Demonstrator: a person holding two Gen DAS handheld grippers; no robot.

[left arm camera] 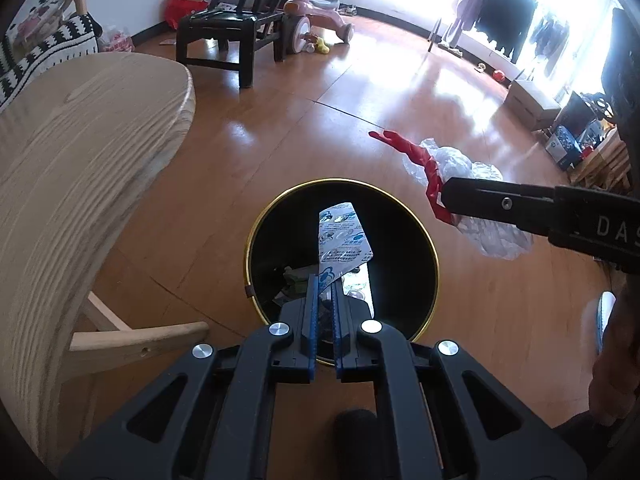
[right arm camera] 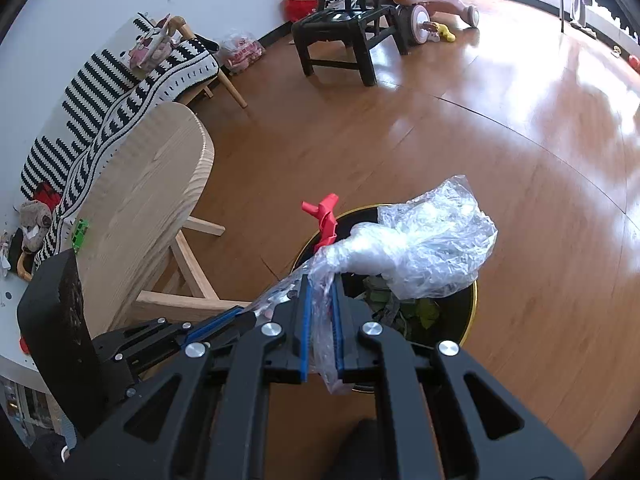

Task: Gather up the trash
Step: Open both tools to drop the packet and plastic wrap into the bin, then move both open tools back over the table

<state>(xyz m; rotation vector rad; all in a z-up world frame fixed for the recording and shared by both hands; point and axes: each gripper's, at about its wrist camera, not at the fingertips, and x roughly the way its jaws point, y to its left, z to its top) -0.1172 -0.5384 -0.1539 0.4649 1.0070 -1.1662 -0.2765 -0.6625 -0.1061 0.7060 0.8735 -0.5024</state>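
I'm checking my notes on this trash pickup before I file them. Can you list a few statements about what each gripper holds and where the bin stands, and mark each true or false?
1. The left gripper holds a printed blue-and-white wrapper above the bin. True.
2. The right gripper is empty. False: its fingers are shut on a clear plastic bag with a red strip.
3. The bin is black with a gold rim. True.
4. The bin stands on the wooden table. False: it stands on the floor beside the table.
5. The bin is empty. False: leafy scraps lie inside.
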